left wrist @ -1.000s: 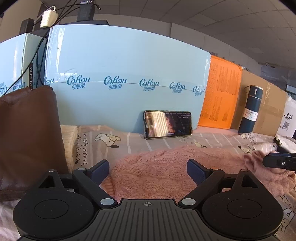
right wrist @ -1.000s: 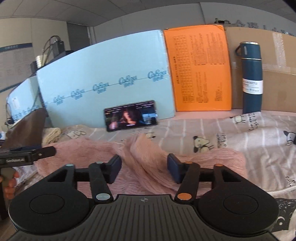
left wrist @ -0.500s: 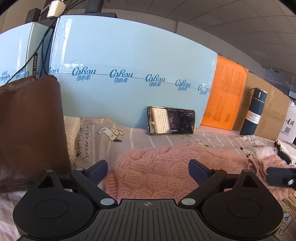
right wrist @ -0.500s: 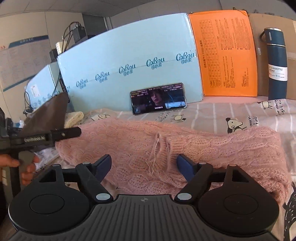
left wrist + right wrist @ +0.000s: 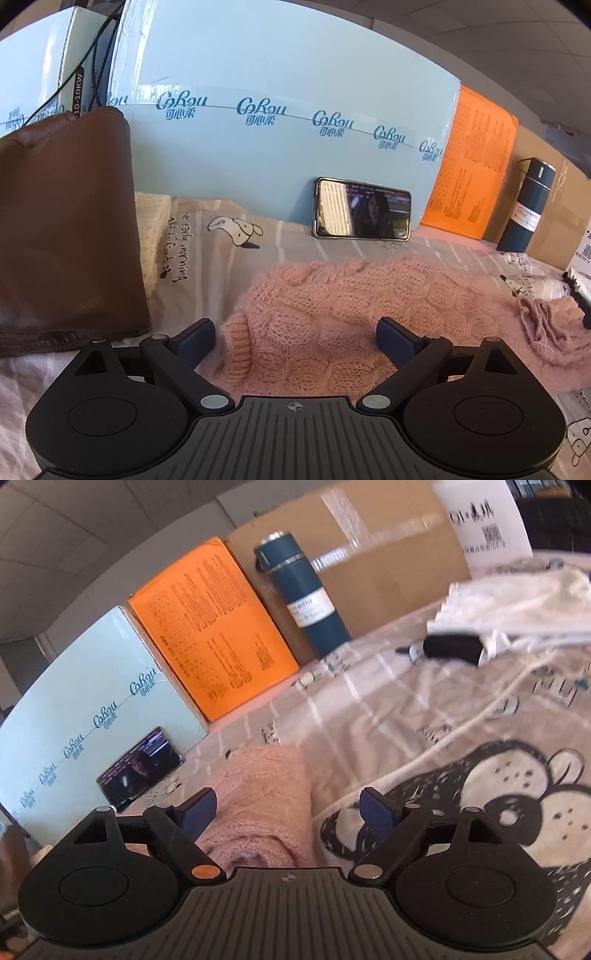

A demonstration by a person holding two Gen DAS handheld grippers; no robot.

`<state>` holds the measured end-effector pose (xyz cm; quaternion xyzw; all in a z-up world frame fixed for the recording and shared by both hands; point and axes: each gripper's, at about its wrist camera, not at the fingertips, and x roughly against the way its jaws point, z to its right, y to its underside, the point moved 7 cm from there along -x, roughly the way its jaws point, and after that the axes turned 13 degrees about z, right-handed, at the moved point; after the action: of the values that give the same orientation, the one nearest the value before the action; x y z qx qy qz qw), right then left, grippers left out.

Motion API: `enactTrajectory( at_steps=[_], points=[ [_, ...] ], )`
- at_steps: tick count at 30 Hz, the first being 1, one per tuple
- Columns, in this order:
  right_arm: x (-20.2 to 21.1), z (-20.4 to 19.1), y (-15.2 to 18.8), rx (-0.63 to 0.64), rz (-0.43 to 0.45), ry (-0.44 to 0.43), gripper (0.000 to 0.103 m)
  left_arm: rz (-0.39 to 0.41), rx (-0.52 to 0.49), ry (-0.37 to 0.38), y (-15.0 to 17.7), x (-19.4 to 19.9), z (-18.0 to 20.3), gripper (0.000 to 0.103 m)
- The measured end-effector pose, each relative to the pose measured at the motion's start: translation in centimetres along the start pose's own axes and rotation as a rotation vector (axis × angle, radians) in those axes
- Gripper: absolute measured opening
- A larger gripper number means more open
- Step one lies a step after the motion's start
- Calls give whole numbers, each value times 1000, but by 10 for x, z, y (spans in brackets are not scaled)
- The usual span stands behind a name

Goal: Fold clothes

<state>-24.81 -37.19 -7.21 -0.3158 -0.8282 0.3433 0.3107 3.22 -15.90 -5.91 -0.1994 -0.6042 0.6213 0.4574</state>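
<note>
Left wrist view: the pink cable-knit sweater [image 5: 343, 306] lies between and ahead of our spread left tongs [image 5: 295, 334]; right tongs [image 5: 288, 808] are also spread. We judge it soft, light, stretchy; pinch the ribbed hem [image 5: 236, 343].

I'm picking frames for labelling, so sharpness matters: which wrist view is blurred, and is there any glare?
Left wrist view: sharp; the pink sweater shows knit detail, and glare washes the left part of the phone screen. Right wrist view: motion-blurred toward the right, smearing the white garment; the bottle label is unreadable.
</note>
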Motion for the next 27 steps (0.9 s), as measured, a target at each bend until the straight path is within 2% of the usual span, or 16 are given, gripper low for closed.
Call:
enactTrajectory(
  at_steps=[1,3,6,8,10,11,16,18,19,22,23,25,27],
  points=[
    [-6,1,4,-25,-30,-4,84,-4,8,2,1,-1,-1,96],
    [-14,-7,9,-18,-23,-5,84,-14,23,14,2,-2,-2,96],
    [-16,-25,21,18,-60,-68,71,-26,40,45,4,-4,0,96],
    [-13,-34,25,64,-33,-74,48,-33,47,62,5,-5,2,96],
    [-8,-40,23,86,-10,-118,34,-34,57,81,6,-5,3,96],
    [-5,-41,21,81,1,-138,30,-38,62,82,6,-6,3,96],
    [15,-48,3,109,74,-205,25,-34,71,91,6,-5,3,96],
    [21,-44,-6,107,87,-206,23,-25,61,132,6,-1,9,96],
    [23,-40,-10,101,92,-201,23,-25,56,182,6,1,17,96],
    [25,-18,-29,113,129,-109,23,-20,36,386,7,14,45,96],
    [26,-10,-35,117,142,-77,23,-8,18,430,7,18,52,97],
    [22,3,-44,152,138,-4,23,24,-44,421,6,23,61,97],
    [18,11,-48,200,123,52,24,36,-94,322,6,19,57,97]
  ],
)
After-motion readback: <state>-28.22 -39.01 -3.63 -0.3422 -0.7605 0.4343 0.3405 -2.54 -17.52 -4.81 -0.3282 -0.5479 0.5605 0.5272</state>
